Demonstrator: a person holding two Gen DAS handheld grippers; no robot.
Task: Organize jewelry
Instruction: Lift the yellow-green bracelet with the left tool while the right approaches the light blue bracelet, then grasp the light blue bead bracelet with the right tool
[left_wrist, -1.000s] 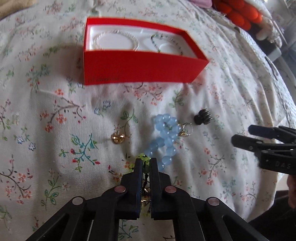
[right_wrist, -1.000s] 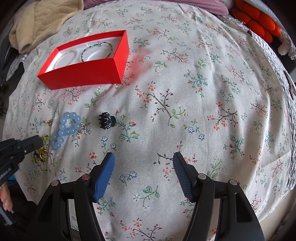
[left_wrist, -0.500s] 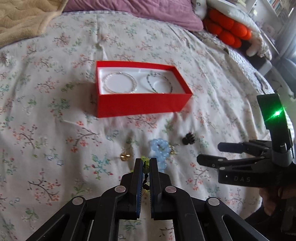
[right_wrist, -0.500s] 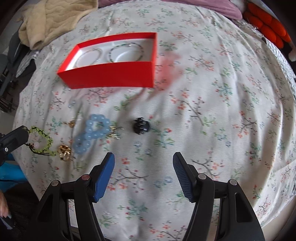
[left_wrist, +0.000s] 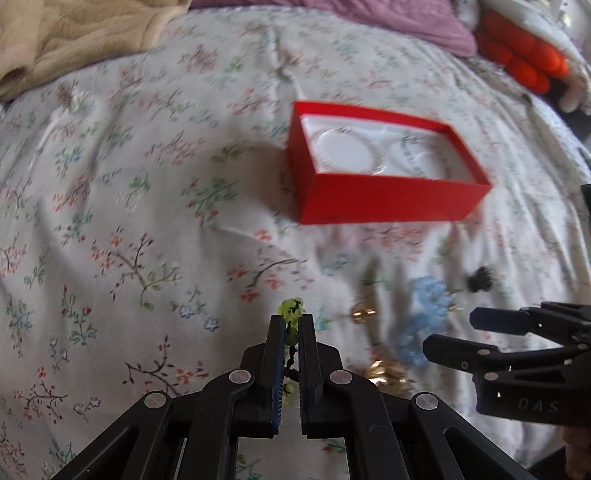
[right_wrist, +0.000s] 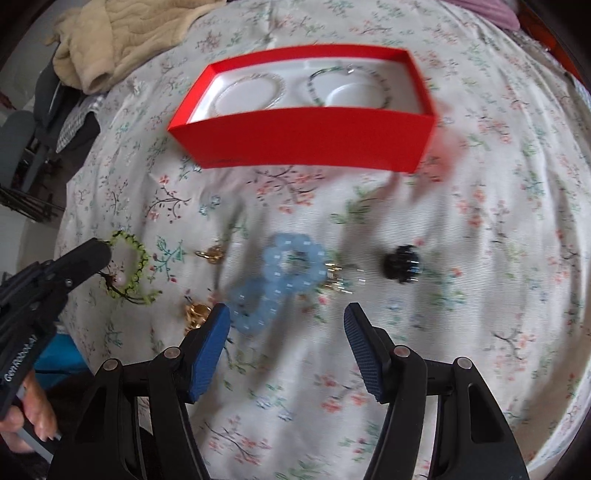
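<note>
My left gripper is shut on a green beaded bracelet, which hangs off the bedspread; the right wrist view shows that bracelet dangling from the left gripper. A red box with a white insert holds a silver bracelet and a dark green bracelet. My right gripper, jaws closing with nothing between them, hovers just in front of a light blue beaded bracelet. Gold earrings and a black hair claw lie on the cloth nearby.
Everything lies on a floral bedspread. A beige blanket is bunched at the far left, a purple pillow and orange plush at the far right. A hand holds the left gripper at the bed's edge.
The left gripper lifted the green bracelet off the cloth and swung left. The right gripper moved left, over toward the blue bracelet, and its jaws narrowed slightly.
</note>
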